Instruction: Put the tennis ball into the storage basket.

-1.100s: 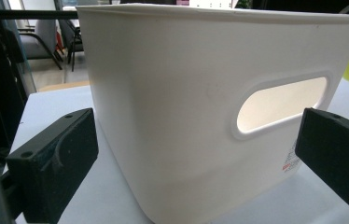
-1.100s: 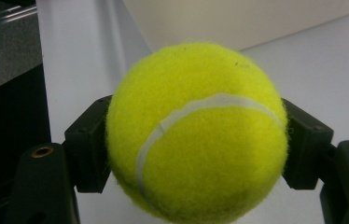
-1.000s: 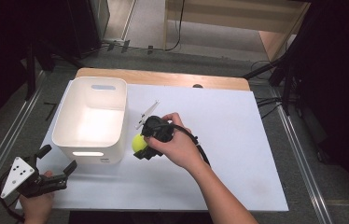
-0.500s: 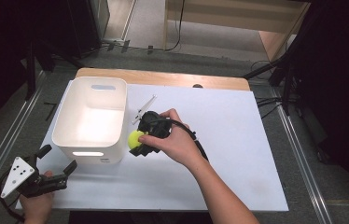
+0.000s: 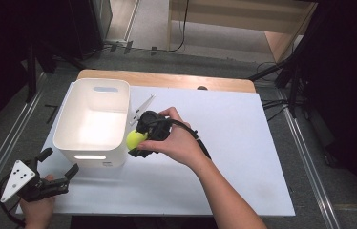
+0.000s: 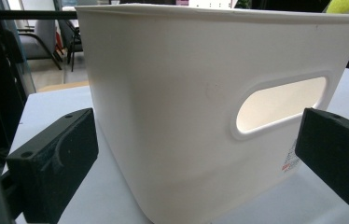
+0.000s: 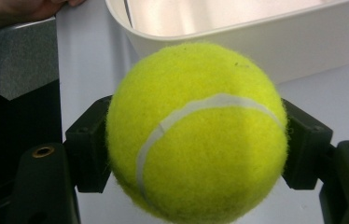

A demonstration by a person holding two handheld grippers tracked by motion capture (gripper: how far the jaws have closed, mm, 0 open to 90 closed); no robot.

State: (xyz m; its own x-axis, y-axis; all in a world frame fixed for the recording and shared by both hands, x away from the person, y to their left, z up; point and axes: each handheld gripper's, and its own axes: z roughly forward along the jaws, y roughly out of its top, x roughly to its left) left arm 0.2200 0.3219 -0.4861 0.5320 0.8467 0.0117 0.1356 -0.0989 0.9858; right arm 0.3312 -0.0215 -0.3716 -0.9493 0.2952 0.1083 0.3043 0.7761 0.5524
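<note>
White surface (image 5: 224,157) is cleared by the ball (image 5: 136,139), pinched in the right tongs (image 5: 138,140) beside the bin (image 5: 93,157); it should be lifted over the rim before release, while the left tongs (image 5: 55,174) are kept spread.

- The right tongs (image 5: 138,141), clamped on the tennis ball (image 5: 136,139), have carried it a little further from the person, alongside the white bin (image 5: 92,157).
- The ball now sits just beside the bin's right wall, raised off the worktop (image 5: 243,157).

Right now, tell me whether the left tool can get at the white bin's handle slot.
Probably yes: the left tool is open, facing the white bin, with bare table between it and the handle slot.
</note>
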